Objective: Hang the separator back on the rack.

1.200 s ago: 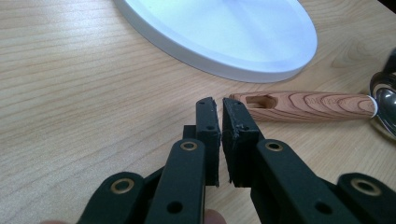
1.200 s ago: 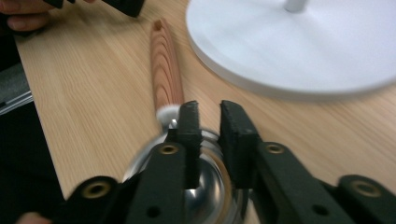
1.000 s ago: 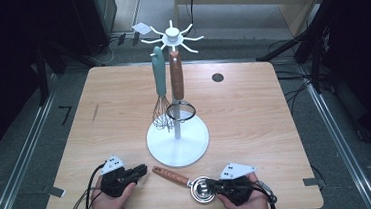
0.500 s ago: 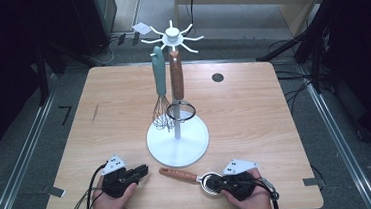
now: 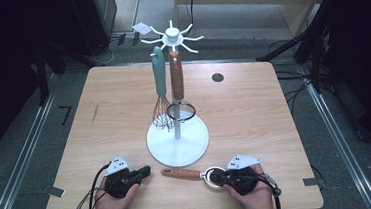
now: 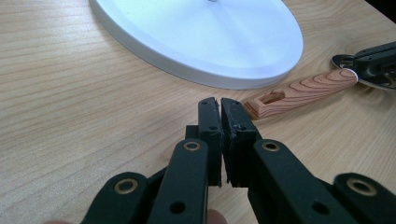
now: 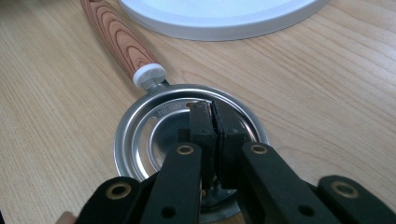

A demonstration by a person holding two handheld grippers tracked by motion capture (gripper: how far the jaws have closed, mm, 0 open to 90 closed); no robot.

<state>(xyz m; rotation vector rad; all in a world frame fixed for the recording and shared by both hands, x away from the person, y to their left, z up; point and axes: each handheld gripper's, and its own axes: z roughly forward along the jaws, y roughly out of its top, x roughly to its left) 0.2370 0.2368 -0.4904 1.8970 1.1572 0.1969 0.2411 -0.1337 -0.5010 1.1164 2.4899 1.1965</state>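
Note:
A utensil with a wooden handle (image 5: 181, 173) (image 6: 303, 86) (image 7: 116, 35) and a round metal head (image 7: 140, 135) lies flat near the table's front edge. My right gripper (image 5: 218, 177) (image 7: 211, 105) is shut, its tips lying over the head's middle; I cannot tell whether they pinch the metal. To its left my left gripper (image 5: 146, 172) (image 6: 219, 101) rests on the wood and points at the handle's end. Its jaws have just been closing and are shut with nothing between them.
A white utensil stand with a round base (image 5: 161, 146) (image 6: 196, 37) (image 7: 210, 14) sits mid-table just beyond both grippers. A teal-handled whisk (image 5: 159, 76) and a wood-handled utensil with a ring head (image 5: 176, 77) hang from it. A dark round hole (image 5: 217, 77) marks the far right.
The wood-handled utensil and my right gripper have shifted a little to the right along the front edge. The left gripper has stayed where it was.

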